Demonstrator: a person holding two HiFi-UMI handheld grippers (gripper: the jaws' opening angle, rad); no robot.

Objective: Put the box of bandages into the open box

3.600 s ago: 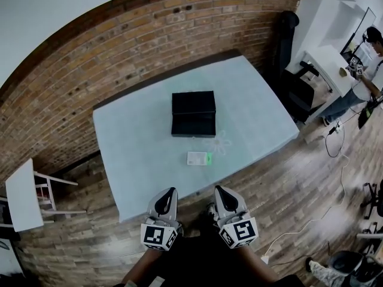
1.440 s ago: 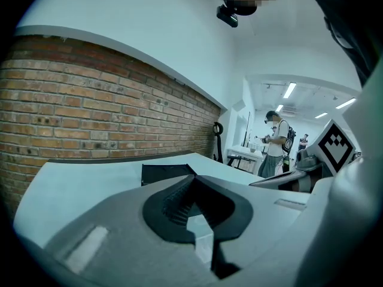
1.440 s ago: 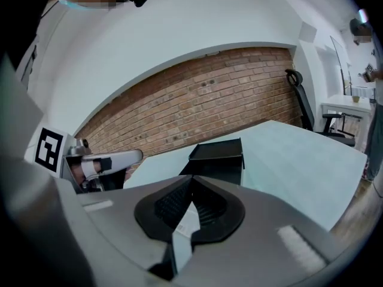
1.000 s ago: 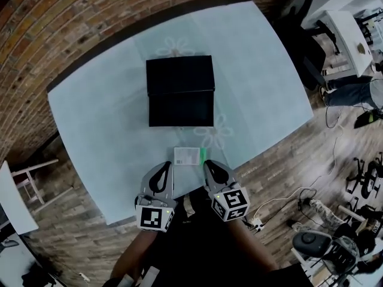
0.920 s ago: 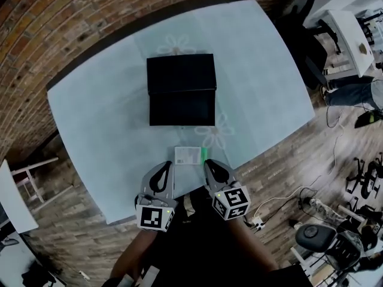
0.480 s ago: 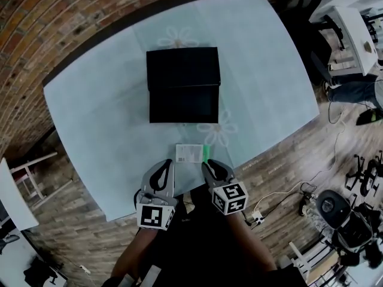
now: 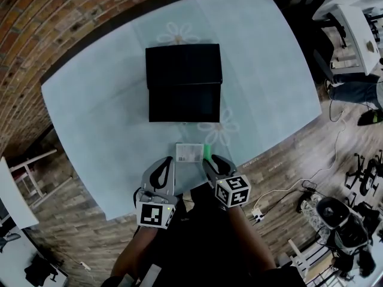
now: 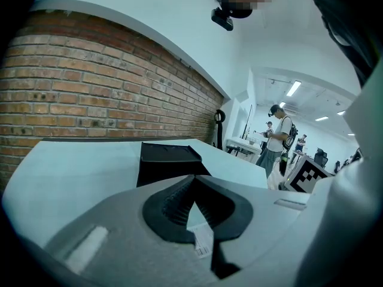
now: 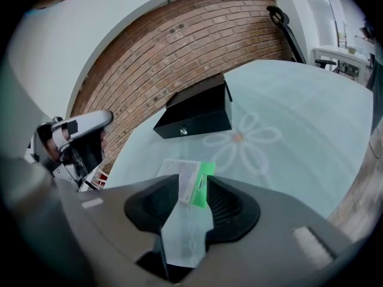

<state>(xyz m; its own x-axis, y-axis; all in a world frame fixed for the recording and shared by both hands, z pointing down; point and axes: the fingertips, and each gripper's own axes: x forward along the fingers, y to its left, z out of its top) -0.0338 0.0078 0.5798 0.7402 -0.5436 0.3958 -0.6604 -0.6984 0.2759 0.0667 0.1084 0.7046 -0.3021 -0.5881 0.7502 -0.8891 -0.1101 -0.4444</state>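
Observation:
The box of bandages (image 7: 192, 153), flat and white with a green end, lies on the pale table (image 7: 90, 118) near its front edge. Beyond it stands the black open box (image 7: 184, 82), lid raised at the back. My right gripper (image 7: 210, 160) is at the bandage box's green end. Its jaws are opening, and in the right gripper view the bandage box (image 9: 190, 179) shows in the gap at my right gripper (image 9: 192, 189), untouched by the pads. My left gripper (image 7: 166, 167) hovers just left of it, shut with nothing held. The left gripper view shows my left gripper (image 8: 193, 179) facing the black box (image 8: 164, 163).
A brick wall (image 7: 36, 34) runs behind the table. A white chair (image 7: 18, 190) stands at the left. At the right are a white desk (image 7: 353, 28), a person, office chairs (image 7: 335, 214) and cables on the wooden floor (image 7: 281, 178).
My right gripper has edged forward to the green end of the bandage box. The left gripper has stayed in place. The bandage box has not moved.

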